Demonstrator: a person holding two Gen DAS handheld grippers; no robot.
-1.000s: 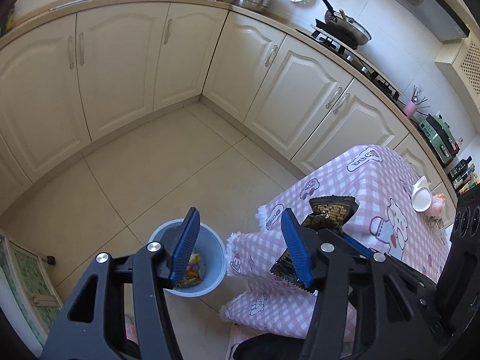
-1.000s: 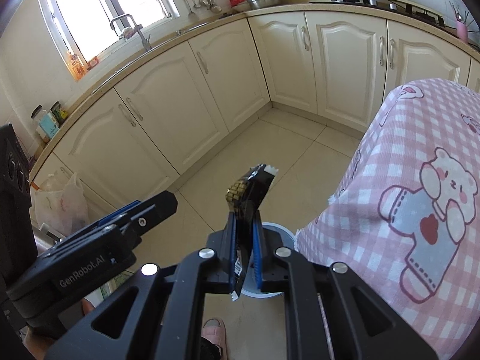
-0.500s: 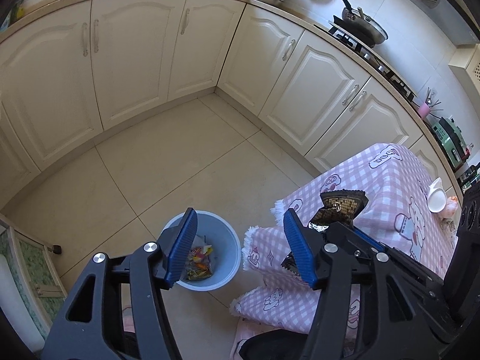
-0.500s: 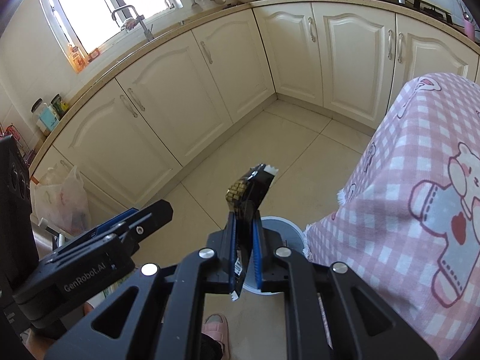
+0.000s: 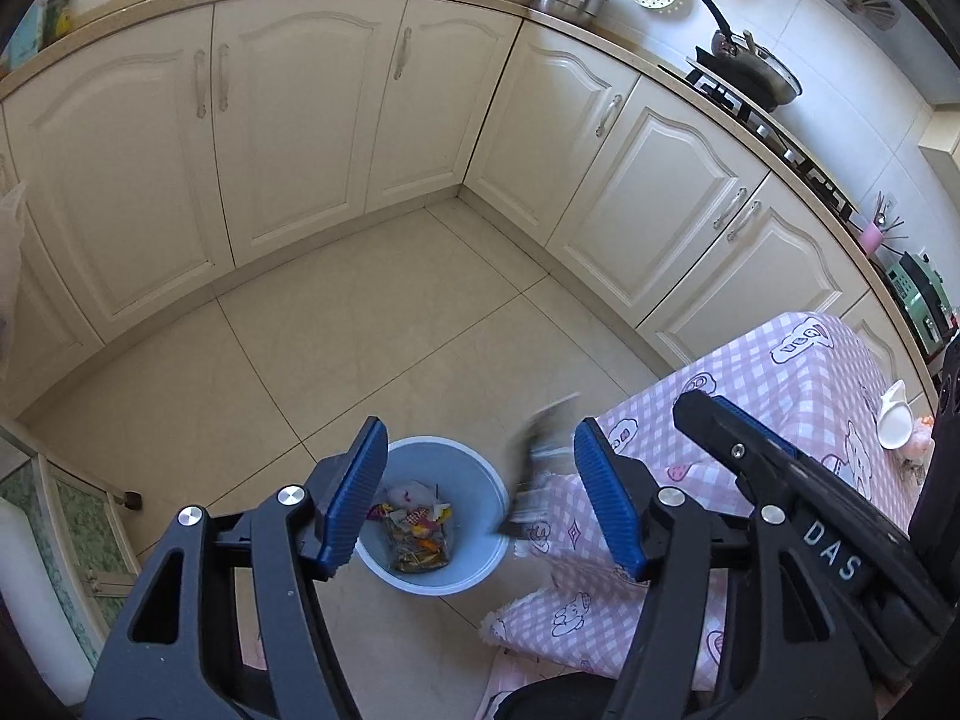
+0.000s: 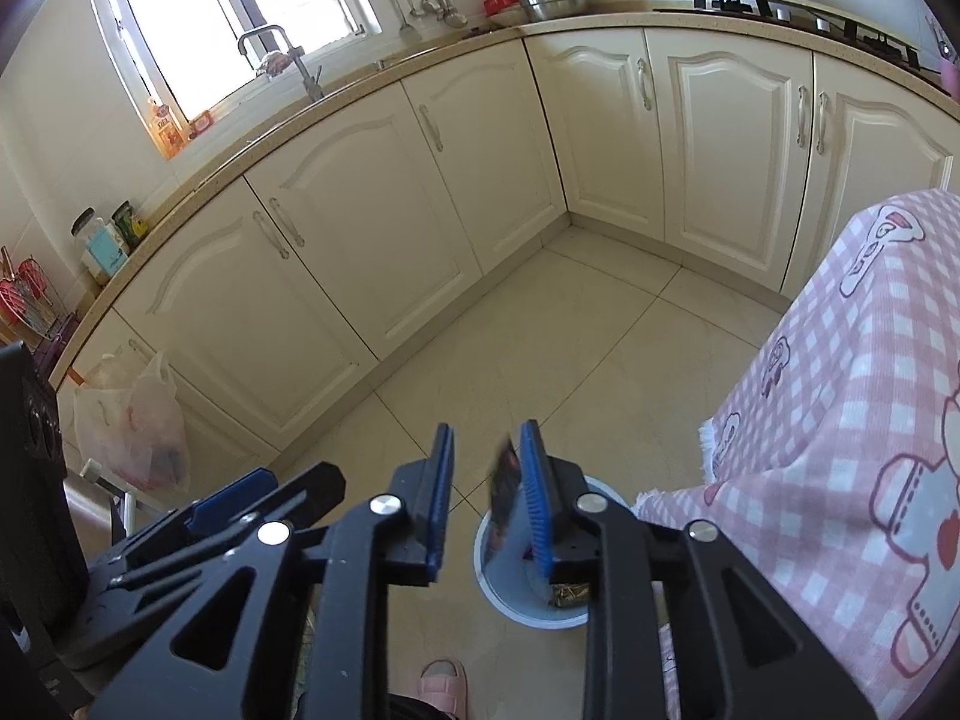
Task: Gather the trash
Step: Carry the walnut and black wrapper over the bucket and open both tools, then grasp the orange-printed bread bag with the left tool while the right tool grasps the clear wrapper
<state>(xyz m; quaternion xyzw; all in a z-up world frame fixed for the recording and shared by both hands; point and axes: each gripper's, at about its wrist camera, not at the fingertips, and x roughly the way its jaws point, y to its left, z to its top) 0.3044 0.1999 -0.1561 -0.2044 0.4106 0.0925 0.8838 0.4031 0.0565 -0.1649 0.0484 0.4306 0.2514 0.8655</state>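
A light blue trash bin (image 5: 468,480) stands on the tiled floor with several colourful wrappers (image 5: 417,531) inside; it also shows in the right wrist view (image 6: 501,594). My right gripper (image 6: 483,495) is open above the bin. A dark snack wrapper (image 6: 503,498) is falling, blurred, between its fingers toward the bin; in the left wrist view the wrapper (image 5: 537,468) is a blur at the bin's right rim. My left gripper (image 5: 480,495) is open and empty, hovering over the bin.
A table with a pink checked cloth (image 5: 798,390) stands right of the bin, also in the right wrist view (image 6: 852,396). Cream cabinets (image 5: 300,120) line the walls. A plastic bag (image 6: 129,426) hangs at left. A pink slipper (image 6: 444,684) is below.
My right gripper has opened and let go of the dark wrapper, which now drops toward the bin. Both grippers have moved closer over the bin.
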